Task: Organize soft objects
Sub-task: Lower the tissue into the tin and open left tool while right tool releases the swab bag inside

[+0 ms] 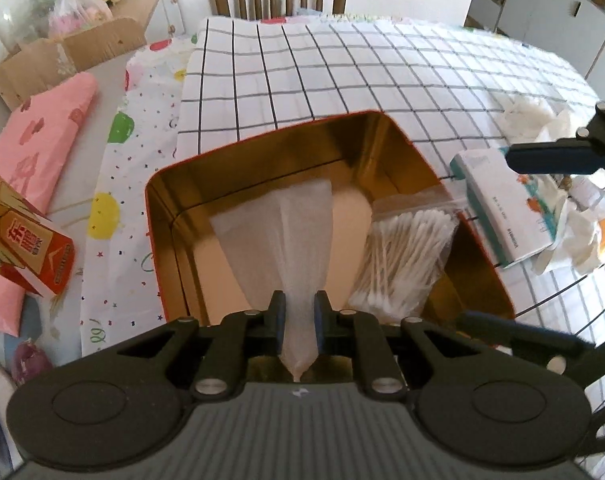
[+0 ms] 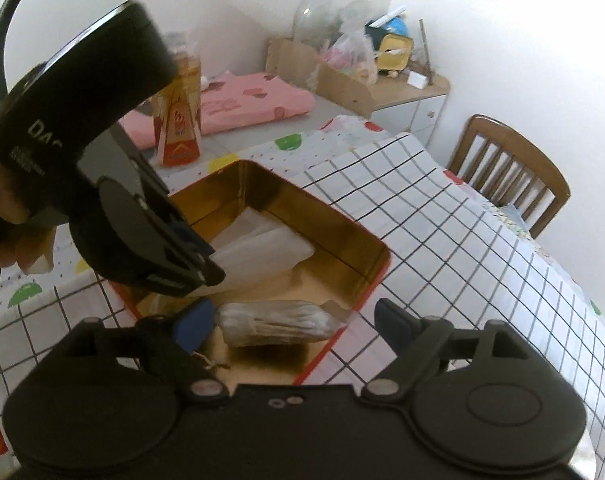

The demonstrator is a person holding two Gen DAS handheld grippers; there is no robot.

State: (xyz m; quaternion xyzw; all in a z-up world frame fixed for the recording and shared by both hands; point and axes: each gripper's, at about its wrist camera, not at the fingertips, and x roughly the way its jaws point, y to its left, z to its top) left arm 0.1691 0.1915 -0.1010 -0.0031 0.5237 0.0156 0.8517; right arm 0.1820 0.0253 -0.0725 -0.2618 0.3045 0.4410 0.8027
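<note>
Tin (image 1: pixel 386 152), gold inside and red-edged, sits open on the checked surface (image 1: pixel 342 72) just ahead of my left tool (image 1: pixel 299 312), which pinches a white mesh bag (image 1: pixel 286 232) hanging into it. Right of that bag lies a clear bag of swabs (image 1: pixel 402 248). My right tool (image 2: pixel 294 320) is spread wide above the swabs, gripping nothing. Tissue pack (image 1: pixel 506 208) beside the tin has print too small to read.
</note>
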